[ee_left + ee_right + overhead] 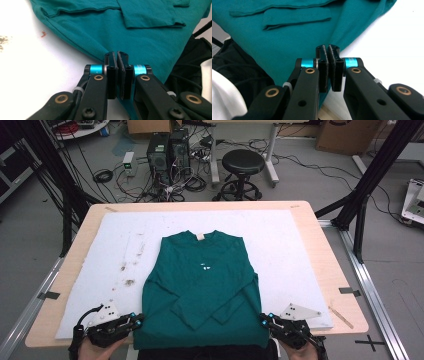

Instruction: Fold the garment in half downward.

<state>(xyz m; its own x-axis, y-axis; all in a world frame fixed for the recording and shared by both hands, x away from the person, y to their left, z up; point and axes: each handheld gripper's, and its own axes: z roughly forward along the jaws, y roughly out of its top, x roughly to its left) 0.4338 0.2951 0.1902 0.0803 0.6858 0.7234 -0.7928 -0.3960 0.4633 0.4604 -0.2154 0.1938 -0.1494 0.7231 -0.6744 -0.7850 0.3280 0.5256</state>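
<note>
Sweater [200,285] lay flat on the white mat [300,250], sleeves crossed, left gripper [136,321] and right gripper [265,320] each pinching a hem corner, jaws pressed together; a fold looked underway, likely needing an even lift toward the collar

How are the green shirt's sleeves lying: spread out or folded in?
Folded in. On the green shirt, both sleeves cross over its front, their cuffs meeting near the hem.

Matt teal cloth shirt [202,280] on wood table [330,270].
</note>
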